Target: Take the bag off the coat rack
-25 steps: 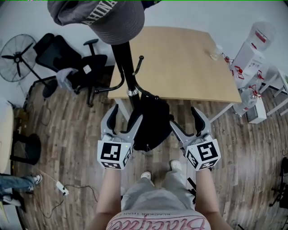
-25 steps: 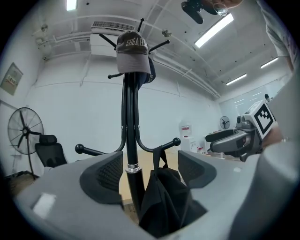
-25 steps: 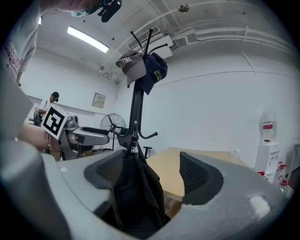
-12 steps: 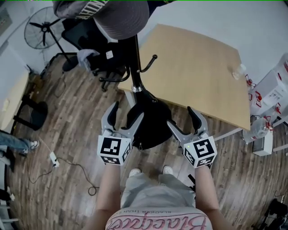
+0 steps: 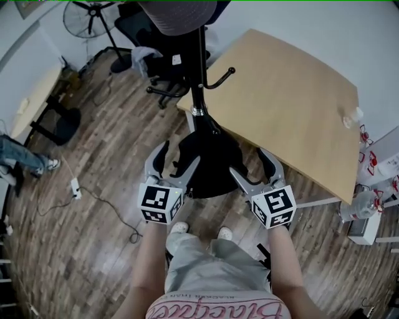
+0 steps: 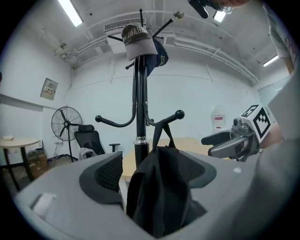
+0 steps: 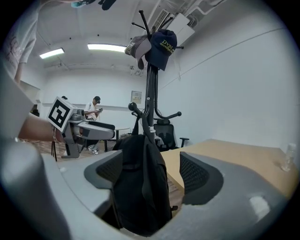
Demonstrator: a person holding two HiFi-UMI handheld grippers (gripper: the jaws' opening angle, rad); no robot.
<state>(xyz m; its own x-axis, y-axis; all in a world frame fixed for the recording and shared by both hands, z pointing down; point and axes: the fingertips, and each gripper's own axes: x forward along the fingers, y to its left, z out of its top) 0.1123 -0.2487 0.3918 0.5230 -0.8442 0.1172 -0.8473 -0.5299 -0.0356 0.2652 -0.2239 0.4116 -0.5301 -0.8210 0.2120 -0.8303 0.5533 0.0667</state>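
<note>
A black bag (image 5: 215,168) hangs by its strap from a lower hook of the black coat rack (image 5: 201,68). My left gripper (image 5: 179,154) is at the bag's left side and my right gripper (image 5: 247,161) at its right. In the left gripper view the bag (image 6: 157,197) fills the gap of the left gripper (image 6: 147,164). Its jaws have just been closing a little, and the left pad (image 6: 103,176) stands off the cloth. In the right gripper view the bag (image 7: 140,187) sits inside the open right gripper (image 7: 157,171), away from the right pad (image 7: 199,176).
Caps (image 6: 138,40) hang on the rack's top. A wooden table (image 5: 293,106) stands just behind the rack. An office chair (image 5: 162,50) and a fan (image 5: 93,9) are at the back left. A cable (image 5: 93,199) lies on the floor. A person's legs (image 5: 25,159) show at the left.
The head view has swung, so the rack, table and chair now lie differently in the picture. Both grippers have sunk a little and stay on either side of the bag.
</note>
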